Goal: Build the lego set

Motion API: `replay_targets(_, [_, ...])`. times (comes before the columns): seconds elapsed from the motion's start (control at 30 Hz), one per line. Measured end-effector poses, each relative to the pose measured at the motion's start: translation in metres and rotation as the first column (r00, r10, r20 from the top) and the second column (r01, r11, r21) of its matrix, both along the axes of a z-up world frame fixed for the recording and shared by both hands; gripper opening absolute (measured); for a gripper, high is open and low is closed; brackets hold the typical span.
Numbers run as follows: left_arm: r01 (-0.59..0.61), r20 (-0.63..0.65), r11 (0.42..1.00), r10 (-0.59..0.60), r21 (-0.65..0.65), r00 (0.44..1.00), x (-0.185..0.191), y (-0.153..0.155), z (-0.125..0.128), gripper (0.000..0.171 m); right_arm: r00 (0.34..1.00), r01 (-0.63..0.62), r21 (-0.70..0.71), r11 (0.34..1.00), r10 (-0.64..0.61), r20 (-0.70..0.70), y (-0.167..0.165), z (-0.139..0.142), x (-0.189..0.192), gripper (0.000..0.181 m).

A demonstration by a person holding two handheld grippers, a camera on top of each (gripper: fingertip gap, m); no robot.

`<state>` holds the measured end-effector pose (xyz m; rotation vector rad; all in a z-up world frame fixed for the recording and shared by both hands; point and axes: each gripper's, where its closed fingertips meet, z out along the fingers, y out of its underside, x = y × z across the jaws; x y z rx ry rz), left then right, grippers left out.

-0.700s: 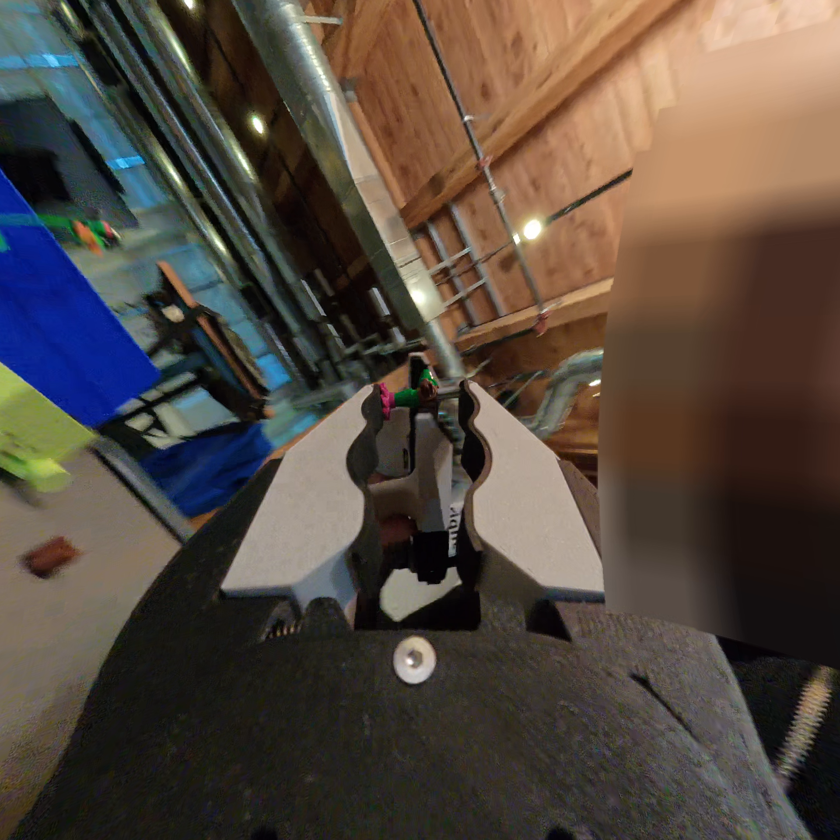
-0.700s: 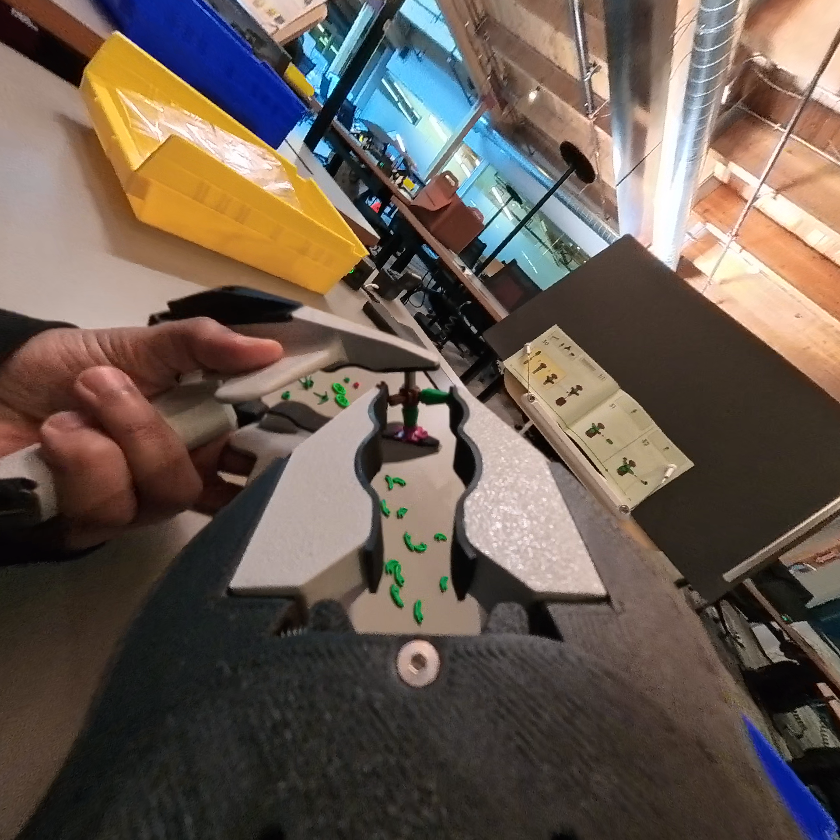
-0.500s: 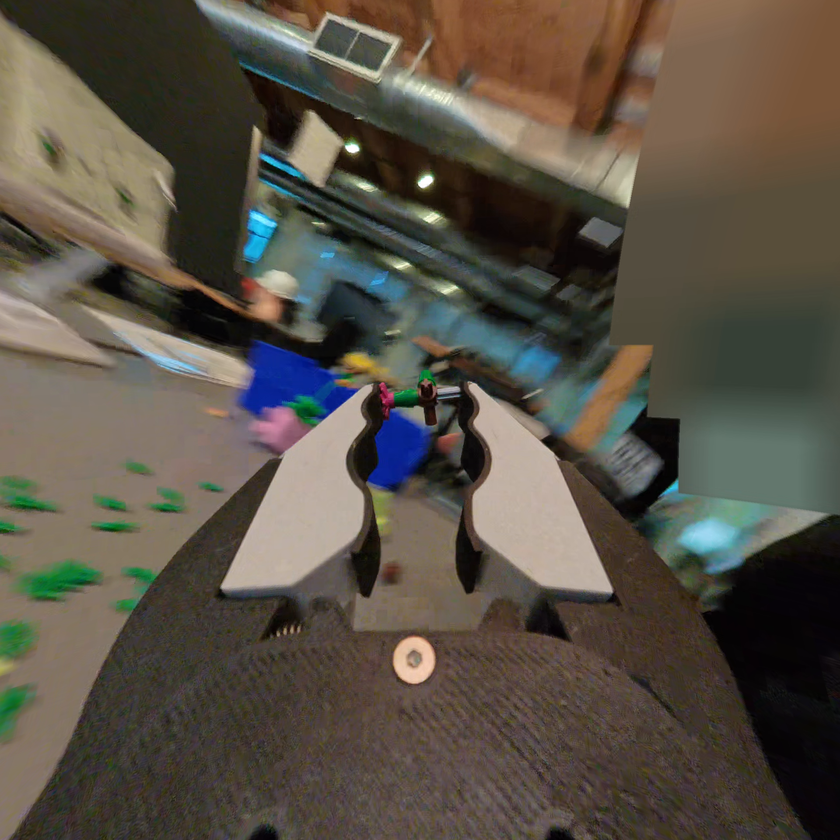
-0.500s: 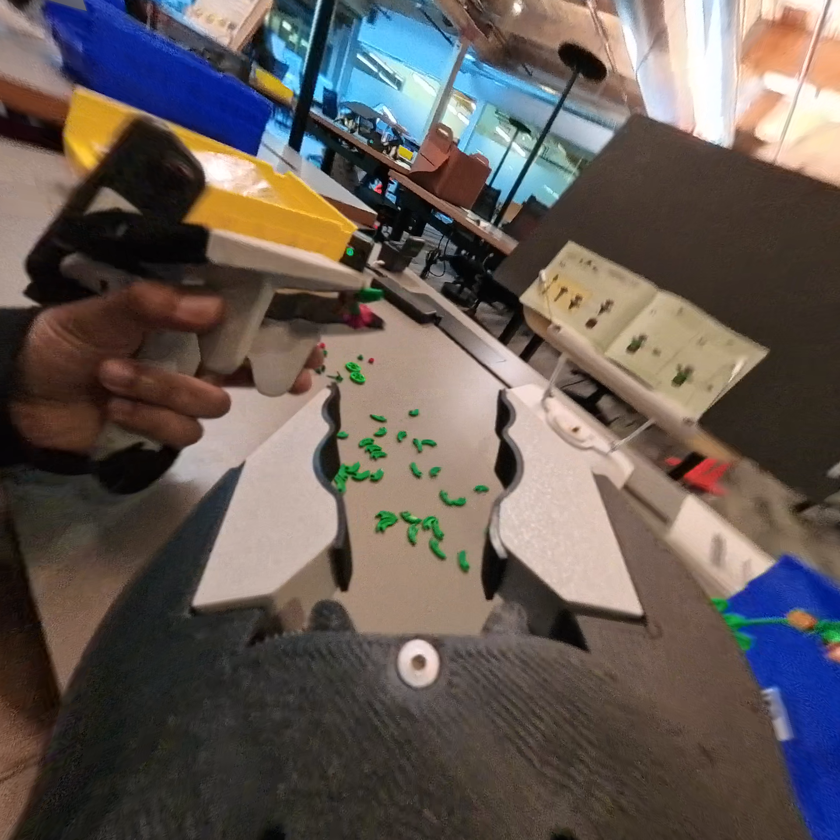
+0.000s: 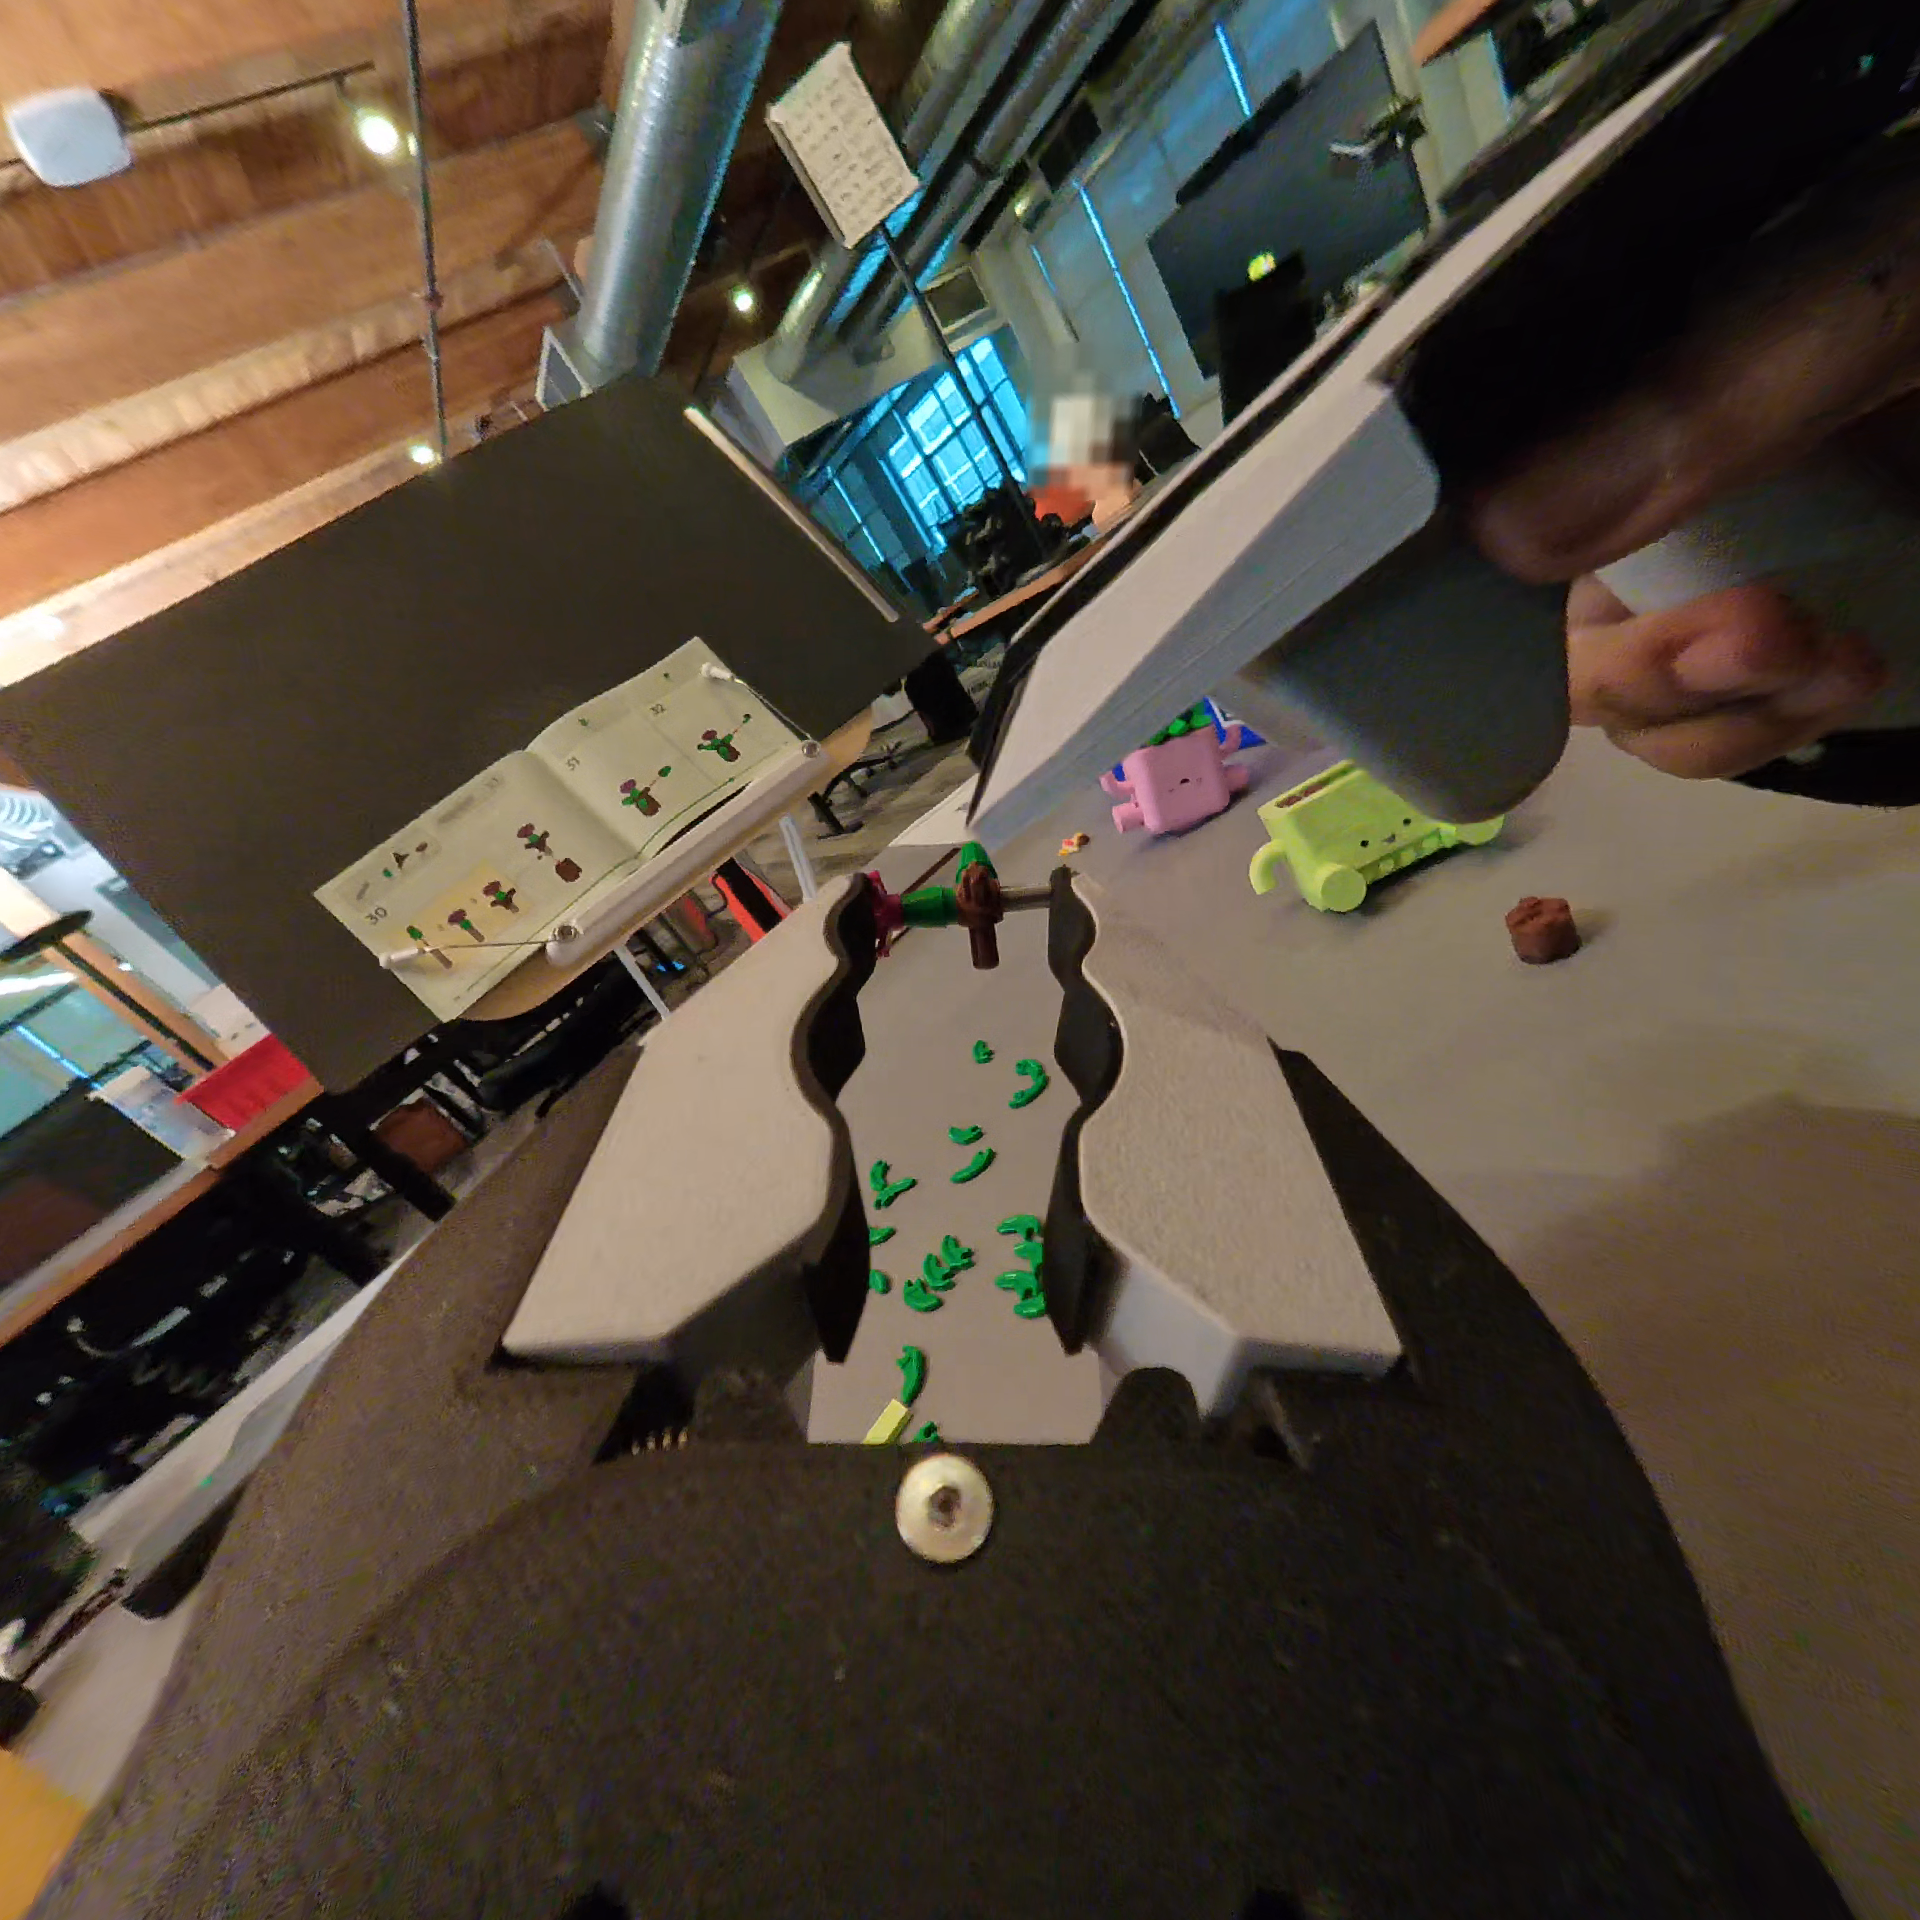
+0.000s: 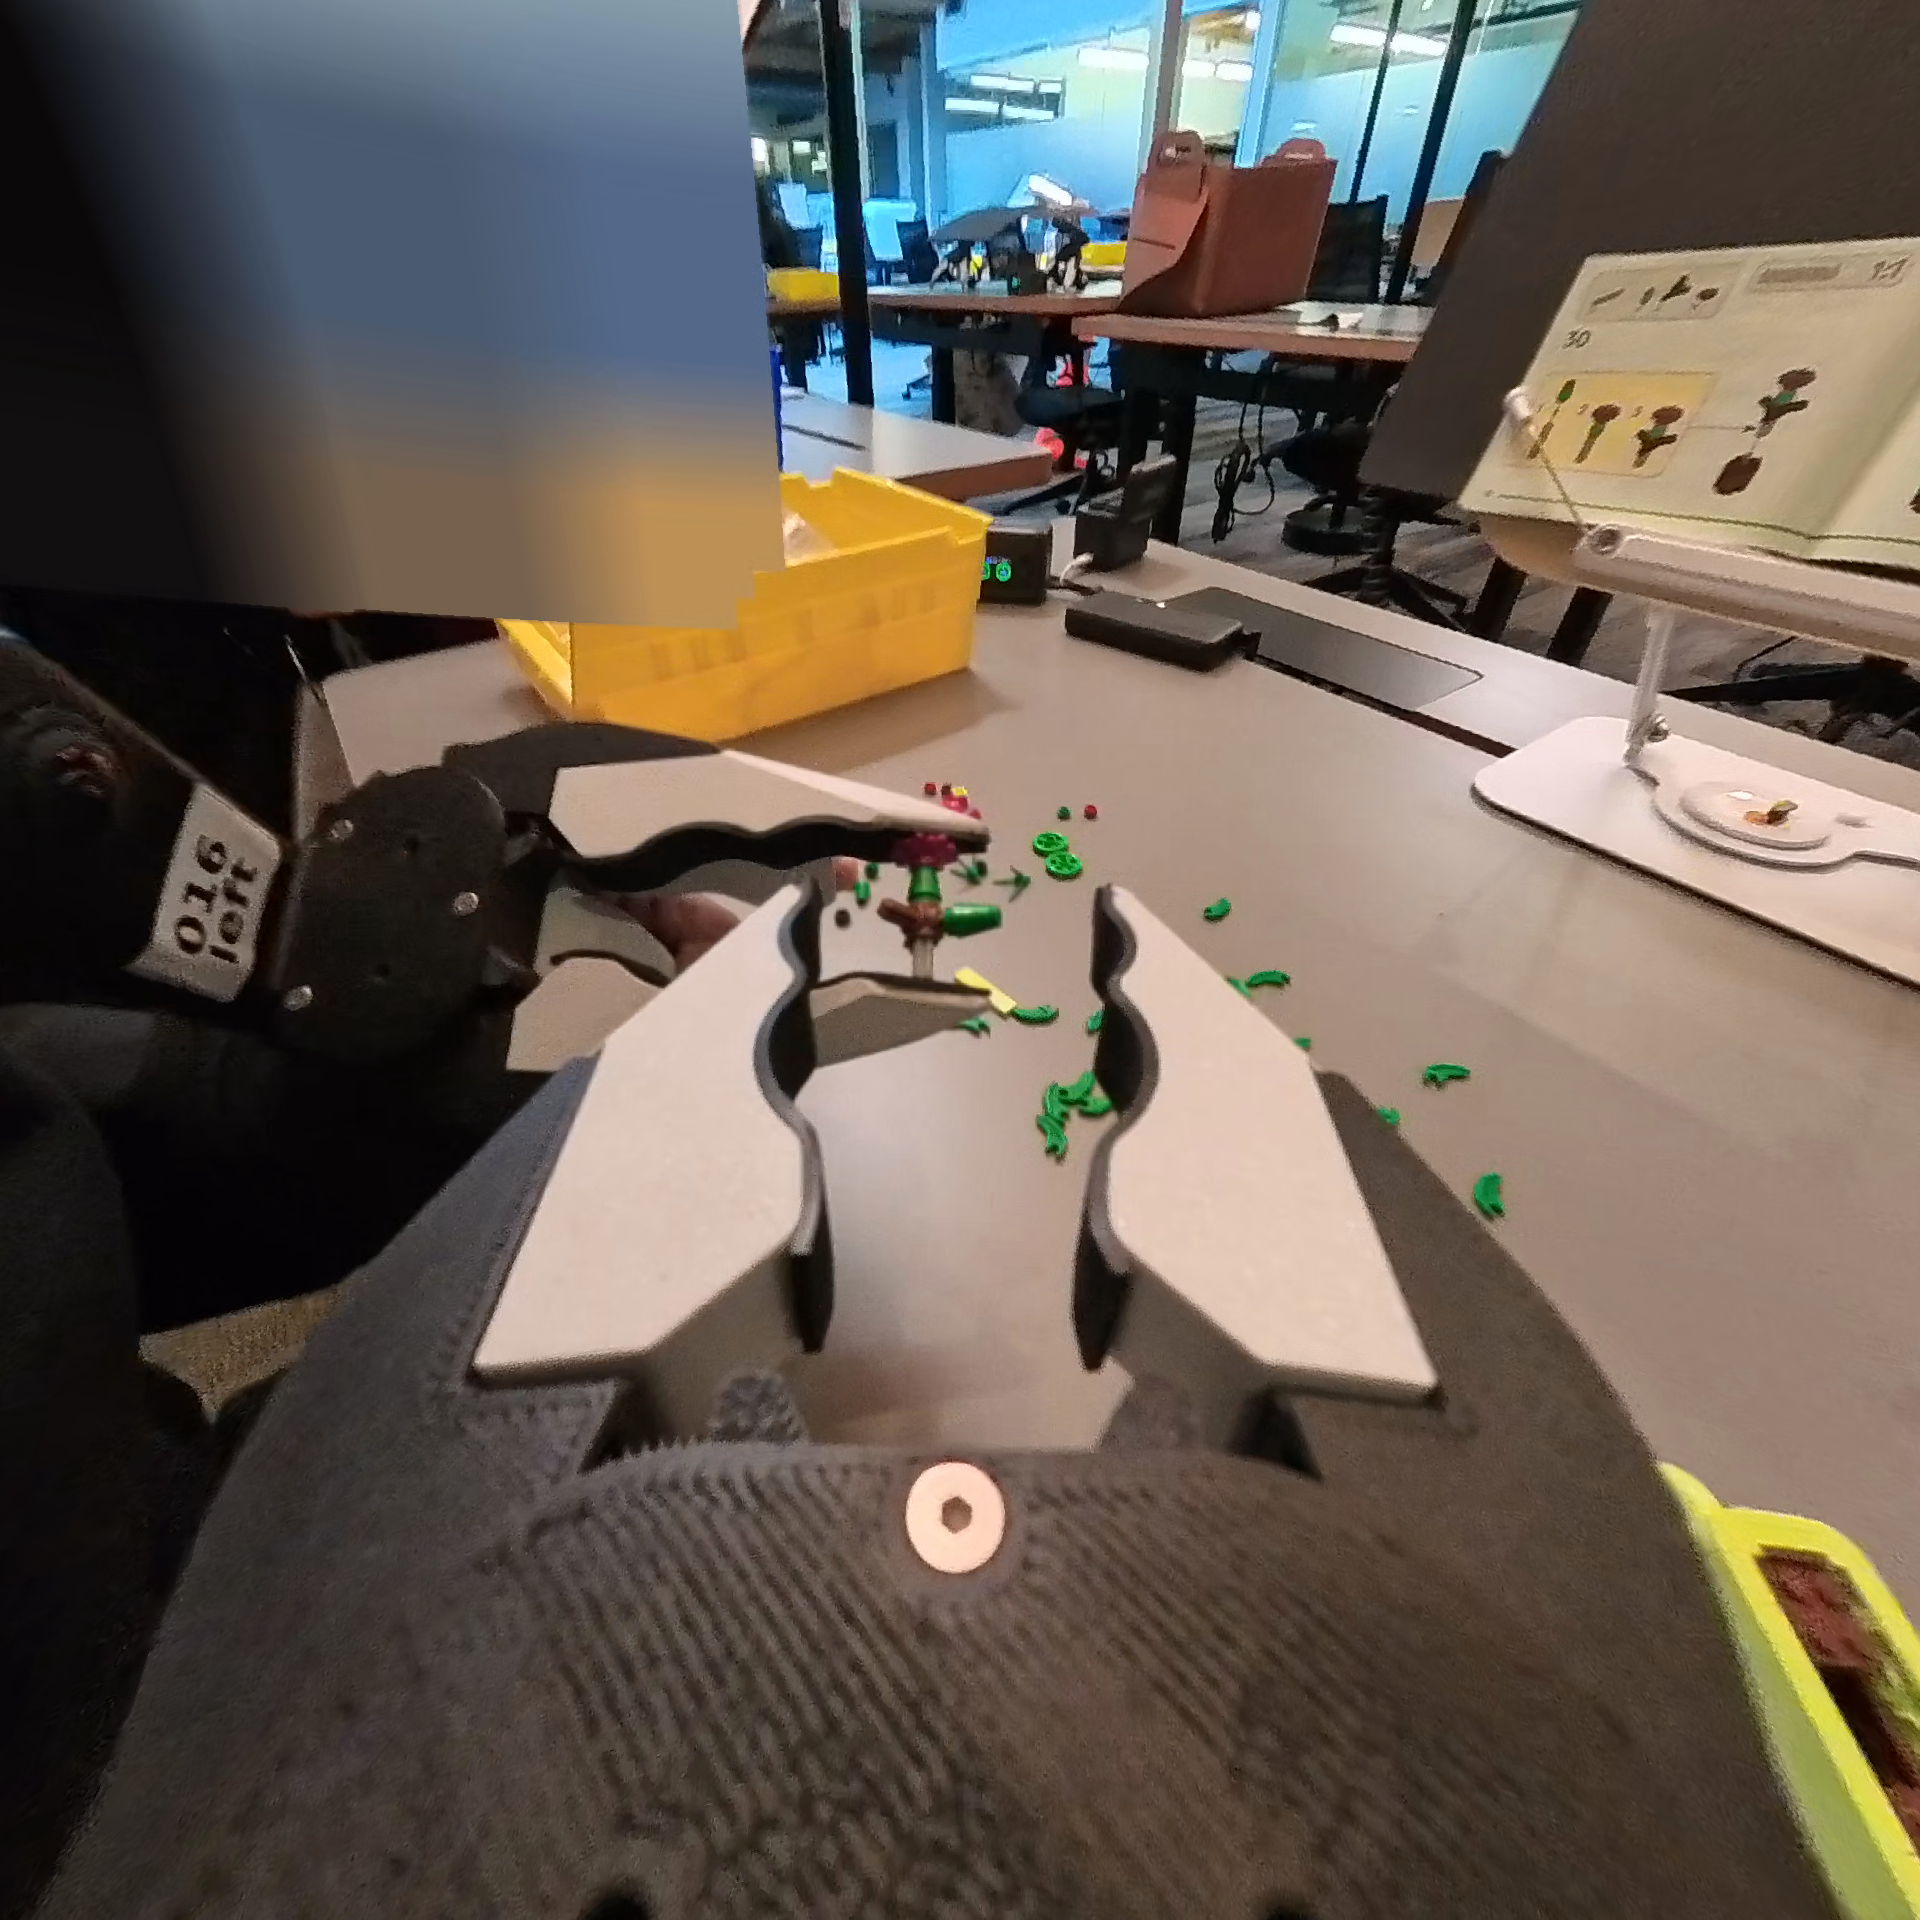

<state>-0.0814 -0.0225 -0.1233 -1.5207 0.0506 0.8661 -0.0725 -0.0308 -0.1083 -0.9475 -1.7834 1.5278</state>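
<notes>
The left hand-held gripper (image 5: pixel 956 904) is closed on a small flower stem assembly (image 5: pixel 940 906), pinched end to end across its fingertips: a magenta blossom against one finger, a green leaf and a brown trunk piece mid-span, and a grey bar running to the other finger. In the right wrist view the same stem (image 6: pixel 928 902) hangs upright between the left tool's upper and lower fingers, above the grey bench (image 6: pixel 1351 935). The right hand-held gripper (image 6: pixel 951 914) is open and empty, its jaws standing wide just in front of the stem. Loose green leaf pieces (image 6: pixel 1070 1103) lie scattered over the bench beneath both tools, with two green wheel-like pieces (image 6: pixel 1058 854) farther back. A brown round piece (image 5: pixel 1543 928) sits alone near the lime-green pot (image 5: pixel 1351 842) and the pink pot (image 5: pixel 1174 787), and the instruction booklet (image 5: pixel 582 821) stands open on its holder. The likely risk is in the grip itself: the stem is held only by its two ends, so a sideways push from the right tool when adding a part could pivot it, pop a joint apart, or flick it out among the leaves. Closing the right jaws on a leaf lying flat could also skid it off across the smooth bench.
</notes>
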Motion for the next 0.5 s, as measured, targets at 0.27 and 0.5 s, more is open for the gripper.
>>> replay_targets(0.27, [-0.044,-0.099,0.995,0.035,-0.091,0.994,0.006,0.009,-0.008,0.031,1.000,0.023,0.191,0.981,-0.024,0.003,-0.002,-0.018,-0.001,0.035])
replay_targets(0.5, [-0.045,-0.122,0.995,0.034,-0.086,0.992,0.008,0.009,-0.005,0.031,1.000,0.022,0.197,0.980,-0.026,0.014,-0.002,-0.023,-0.002,0.025])
